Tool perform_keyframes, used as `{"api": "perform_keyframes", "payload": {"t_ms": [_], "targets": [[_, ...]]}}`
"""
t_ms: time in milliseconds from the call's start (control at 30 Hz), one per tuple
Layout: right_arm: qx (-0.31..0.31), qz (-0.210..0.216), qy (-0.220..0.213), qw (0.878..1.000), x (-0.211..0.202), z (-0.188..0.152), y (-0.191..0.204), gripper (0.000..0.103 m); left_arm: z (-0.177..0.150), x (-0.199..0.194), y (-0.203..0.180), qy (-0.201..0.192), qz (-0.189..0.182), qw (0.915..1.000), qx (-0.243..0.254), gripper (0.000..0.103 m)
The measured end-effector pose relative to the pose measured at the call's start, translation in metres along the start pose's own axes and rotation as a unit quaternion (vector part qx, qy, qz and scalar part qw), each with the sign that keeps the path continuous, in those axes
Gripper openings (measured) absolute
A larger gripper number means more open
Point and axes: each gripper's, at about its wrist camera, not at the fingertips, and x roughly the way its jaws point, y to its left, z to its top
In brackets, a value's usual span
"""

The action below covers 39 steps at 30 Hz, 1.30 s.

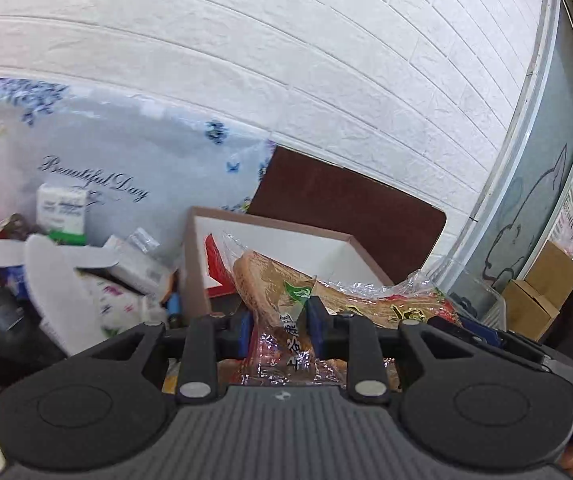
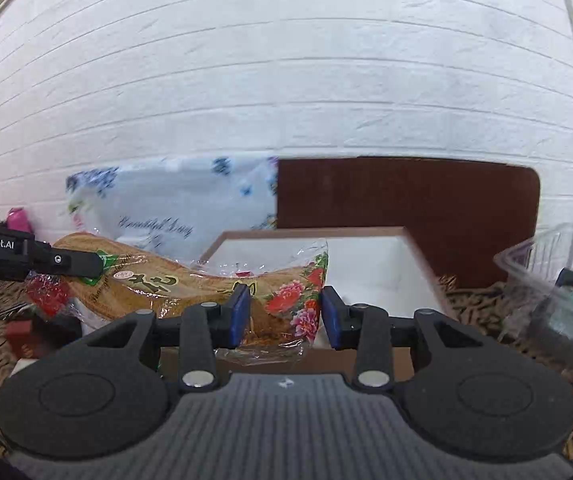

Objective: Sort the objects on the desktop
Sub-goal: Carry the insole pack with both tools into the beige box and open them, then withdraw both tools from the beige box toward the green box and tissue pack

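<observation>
A long snack packet (image 1: pixel 286 292) in clear and gold wrapping with red flowers hangs over a brown box with a white inside (image 1: pixel 310 248). My left gripper (image 1: pixel 280 330) is shut on one end of the packet. In the right wrist view the packet (image 2: pixel 190 284) stretches from the left gripper's black finger (image 2: pixel 62 264) to my right gripper (image 2: pixel 285 316). The right gripper's blue pads (image 2: pixel 240 316) stand on either side of the packet's flowered end, close to it but not clearly pressing. The box (image 2: pixel 370 264) lies just behind.
A floral bag printed "Beautiful Day" (image 1: pixel 98 168) leans on the white brick wall. Cartons and small packets (image 1: pixel 62 208) pile up at the left. A dark red board (image 2: pixel 406 208) stands behind the box. A clear plastic tub (image 2: pixel 554 296) sits at the right on a patterned cloth (image 2: pixel 470 296).
</observation>
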Motion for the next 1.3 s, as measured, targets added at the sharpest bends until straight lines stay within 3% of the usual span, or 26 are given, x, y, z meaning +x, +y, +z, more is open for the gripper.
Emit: {"api": "perform_keyframes", "payload": {"t_ms": [233, 467, 700, 800, 867, 900, 933, 967, 1067, 1300], "targets": [[0.021, -0.026, -0.002, 0.999, 0.041, 0.011, -0.044, 0.038, 0.003, 0.062, -0.007, 0.024, 0.004, 0.9997, -0.002, 0.029], [0.031, -0.034, 0.040, 0.998, 0.084, -0.006, -0.071, 0.038, -0.008, 0.110, -0.004, 0.066, 0.017, 0.9977, -0.002, 0.030], [0.042, -0.042, 0.074, 0.996, 0.110, -0.025, -0.086, 0.038, -0.012, 0.132, -0.004, 0.084, 0.022, 0.9962, 0.008, 0.032], [0.040, -0.047, 0.080, 0.995, 0.114, -0.029, -0.087, 0.042, -0.012, 0.132, -0.004, 0.078, 0.016, 0.9967, 0.012, 0.060], [0.035, -0.042, 0.076, 0.996, 0.113, -0.030, -0.085, 0.057, -0.012, 0.129, -0.005, 0.066, 0.010, 0.9977, 0.011, 0.088], [0.033, -0.041, 0.072, 0.996, 0.112, -0.030, -0.083, 0.062, -0.012, 0.127, -0.006, 0.059, 0.006, 0.9982, 0.011, 0.093], [0.031, -0.042, 0.068, 0.996, 0.111, -0.029, -0.081, 0.073, -0.011, 0.124, -0.007, 0.054, 0.002, 0.9985, 0.011, 0.098], [0.026, -0.044, 0.062, 0.997, 0.110, -0.028, -0.079, 0.079, -0.010, 0.123, -0.008, 0.052, -0.001, 0.9985, 0.012, 0.101], [0.008, -0.048, 0.048, 0.998, 0.106, -0.026, -0.071, 0.085, -0.009, 0.120, -0.010, 0.056, -0.007, 0.9983, 0.012, 0.101], [-0.009, -0.038, 0.052, 0.998, 0.102, -0.026, -0.057, 0.086, -0.012, 0.113, -0.010, 0.063, -0.004, 0.9979, 0.007, 0.101]]}}
